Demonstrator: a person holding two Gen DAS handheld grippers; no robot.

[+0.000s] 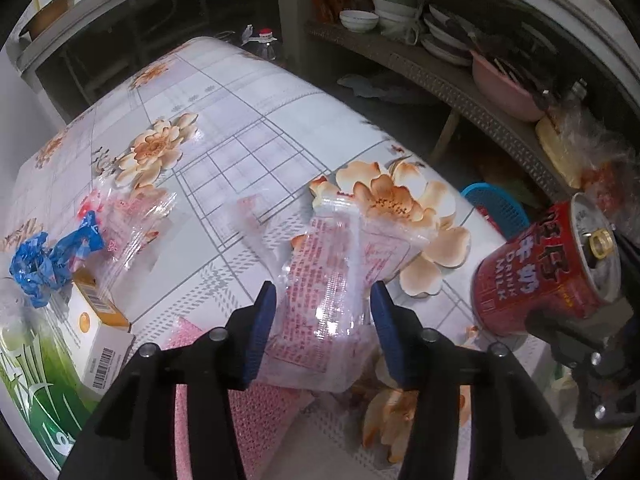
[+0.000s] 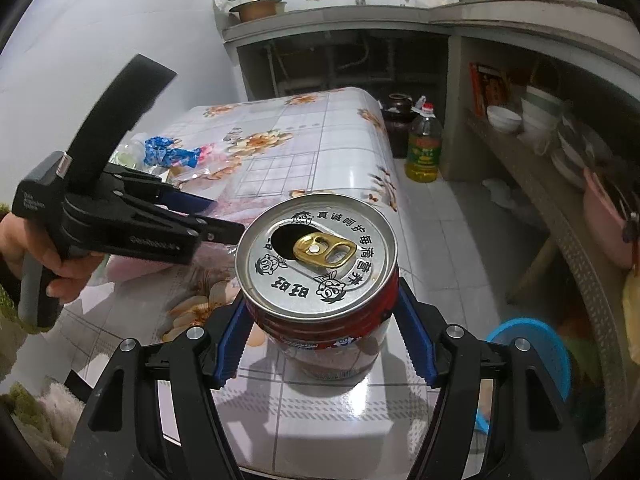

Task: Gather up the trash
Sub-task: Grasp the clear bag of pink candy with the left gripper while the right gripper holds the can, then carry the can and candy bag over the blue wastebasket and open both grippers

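Only one red can [image 2: 316, 276]; two clear wrappers [image 1: 328, 296] [image 1: 128, 216].

Two hand-held grippers, each with matte black angular arms, triangular cut-outs and round silver screw heads at the pivots. Left gripper [image 1: 323, 334]: dark blue ribbed pads [image 1: 261, 334] on the inner faces of black fingers. Right gripper [image 2: 322, 338]: brighter blue toothed pads [image 2: 229, 346] edged along black fingers. Seen from the right wrist view, left gripper body boxy and black, with small pale lettering on its side, a silver band at the base of a broad black strap-like mount, and a grey grip. Left hand [image 2: 38, 254] wrapped round that grip, with a fuzzy olive-green sleeve [image 2: 8, 308] at the wrist.
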